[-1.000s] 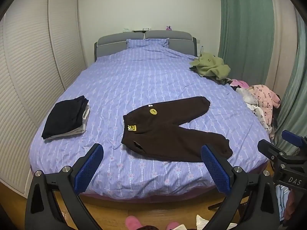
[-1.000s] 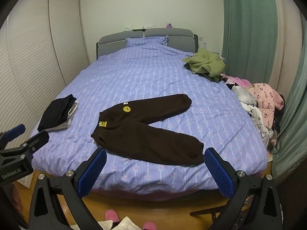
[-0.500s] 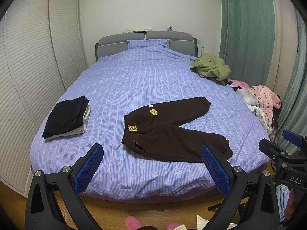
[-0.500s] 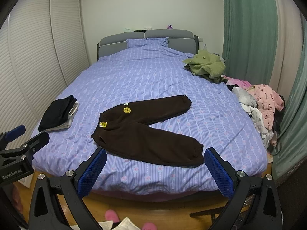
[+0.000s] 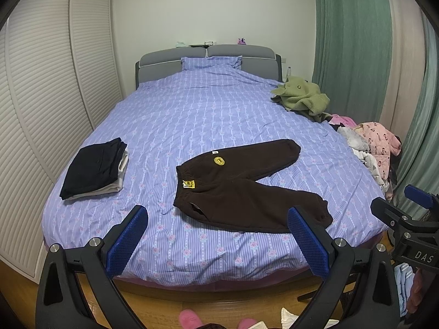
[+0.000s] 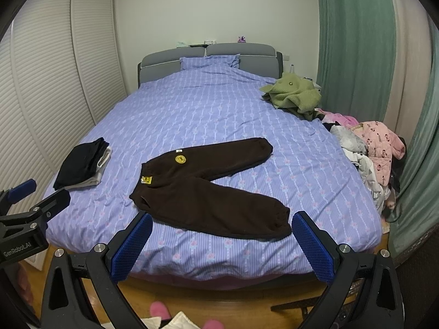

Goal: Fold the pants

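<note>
Both views have barely shifted since earlier. At left, a folded black stack (image 5: 94, 168); centre frame, brown pants (image 5: 247, 189) spread unfolded on the bed (image 5: 219, 104). Left gripper (image 5: 216, 235) and right gripper (image 6: 222, 244) hang wide open, empty. Only the right view shows the left gripper's side at lower left.

I count one pair of brown pants (image 5: 247, 189), one folded stack (image 5: 94, 168), one olive garment (image 5: 301, 98), two grippers (image 5: 216, 235) (image 6: 222, 242) (both spread wide), two pink slippers (image 5: 190, 318).

Left gripper (image 5: 216, 235) and right gripper (image 6: 222, 242) side by side, level, jaws wide apart, empty.
</note>
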`<action>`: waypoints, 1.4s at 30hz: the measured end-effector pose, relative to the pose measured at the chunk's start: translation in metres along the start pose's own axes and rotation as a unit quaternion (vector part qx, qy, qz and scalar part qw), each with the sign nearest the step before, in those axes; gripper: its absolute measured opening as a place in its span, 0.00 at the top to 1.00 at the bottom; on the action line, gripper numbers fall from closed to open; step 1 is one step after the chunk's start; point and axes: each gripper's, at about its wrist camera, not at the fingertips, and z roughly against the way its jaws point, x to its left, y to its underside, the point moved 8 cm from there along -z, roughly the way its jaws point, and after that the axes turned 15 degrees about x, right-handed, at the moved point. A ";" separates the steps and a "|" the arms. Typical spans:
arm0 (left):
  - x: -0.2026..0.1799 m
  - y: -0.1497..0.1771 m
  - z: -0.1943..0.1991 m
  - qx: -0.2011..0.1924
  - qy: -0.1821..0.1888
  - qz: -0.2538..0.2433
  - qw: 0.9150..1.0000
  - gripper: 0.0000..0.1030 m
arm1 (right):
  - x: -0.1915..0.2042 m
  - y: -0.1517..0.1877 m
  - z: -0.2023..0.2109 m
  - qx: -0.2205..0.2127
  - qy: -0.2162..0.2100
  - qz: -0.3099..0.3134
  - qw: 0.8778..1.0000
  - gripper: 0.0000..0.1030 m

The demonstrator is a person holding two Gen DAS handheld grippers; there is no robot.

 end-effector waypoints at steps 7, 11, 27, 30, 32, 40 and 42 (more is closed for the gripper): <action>0.000 -0.001 0.000 0.002 0.001 -0.001 1.000 0.00 | -0.001 -0.001 0.001 -0.001 -0.001 0.000 1.000 0.00; 0.000 -0.001 -0.001 0.002 0.001 -0.001 1.000 0.00 | -0.001 -0.004 0.001 -0.001 -0.001 0.001 1.000 0.00; -0.003 -0.008 -0.005 0.006 0.006 -0.005 1.000 0.00 | 0.000 -0.001 0.000 -0.002 0.000 0.000 1.000 0.00; -0.003 -0.008 -0.006 0.008 0.006 -0.005 1.000 0.00 | 0.000 -0.002 0.001 0.000 0.000 0.001 1.000 0.00; -0.004 -0.009 -0.008 0.010 0.006 -0.005 1.000 0.00 | 0.000 -0.001 0.000 -0.001 -0.001 0.001 1.000 0.00; -0.008 -0.011 -0.019 0.020 0.007 -0.006 1.000 0.00 | -0.001 -0.003 -0.014 0.007 -0.003 0.000 1.000 0.00; -0.010 -0.012 -0.024 0.024 0.005 -0.009 1.000 0.00 | -0.003 -0.003 -0.020 0.010 -0.003 -0.003 1.000 0.00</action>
